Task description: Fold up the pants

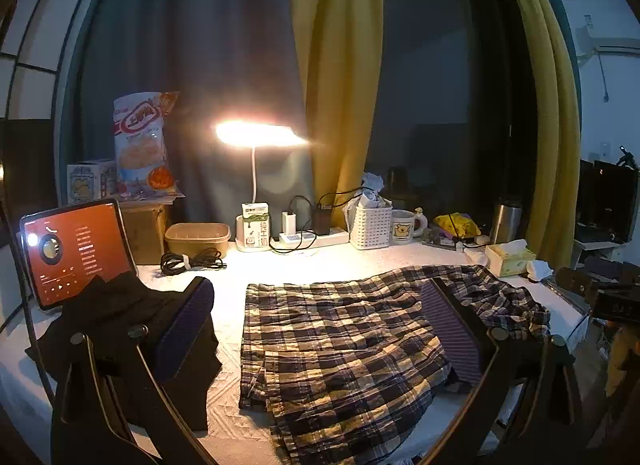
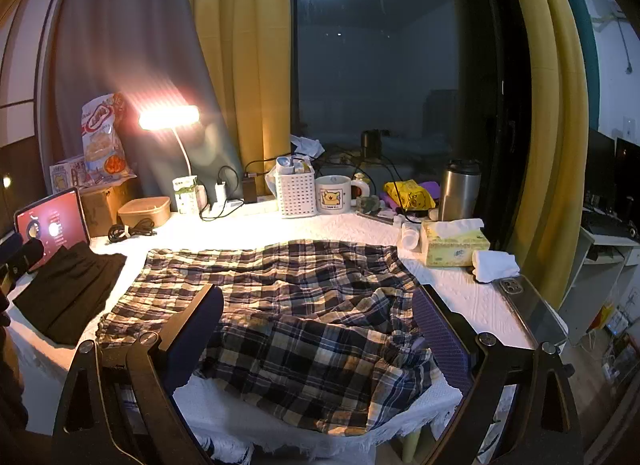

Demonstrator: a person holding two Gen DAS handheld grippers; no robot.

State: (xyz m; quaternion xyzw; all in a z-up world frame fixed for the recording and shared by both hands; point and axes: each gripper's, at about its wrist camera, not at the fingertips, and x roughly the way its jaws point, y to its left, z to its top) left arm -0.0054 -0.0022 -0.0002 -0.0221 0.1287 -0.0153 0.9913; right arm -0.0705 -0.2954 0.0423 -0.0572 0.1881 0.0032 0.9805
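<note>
The surface (image 2: 360, 229), covered in a white textured cloth, carries everything here, and its middle has been left to the plaid pants (image 2: 280, 305), which lie spread across it with the far portion fairly flat and the near right portion bunched into wrinkles close to the front edge; judged from that, the folding has not yet begun and the cloth is laid out so both ends can be reached. To the left, just beside the pants but apart from them, sits a black folded garment (image 2: 68, 297), probably set aside so it stays out of the working area. The clutter is pushed back along the curtains, which leaves room for the fold: a propped tablet (image 1: 76, 253) at the far left, a lit desk lamp (image 1: 256, 133) throwing light over the cloth, a white perforated basket (image 2: 296, 193), a mug (image 2: 334, 195), a steel tumbler (image 2: 458, 191) and a tissue box (image 2: 456, 249) at the right, with a phone (image 2: 532, 309) lying near the right edge. The left gripper (image 1: 320, 329) hangs over the pants' left part with its fingers spread wide and nothing between them; the right gripper (image 2: 316, 333) hovers above the bunched near end, its fingers likewise spread and empty, seemingly poised to take hold.
</note>
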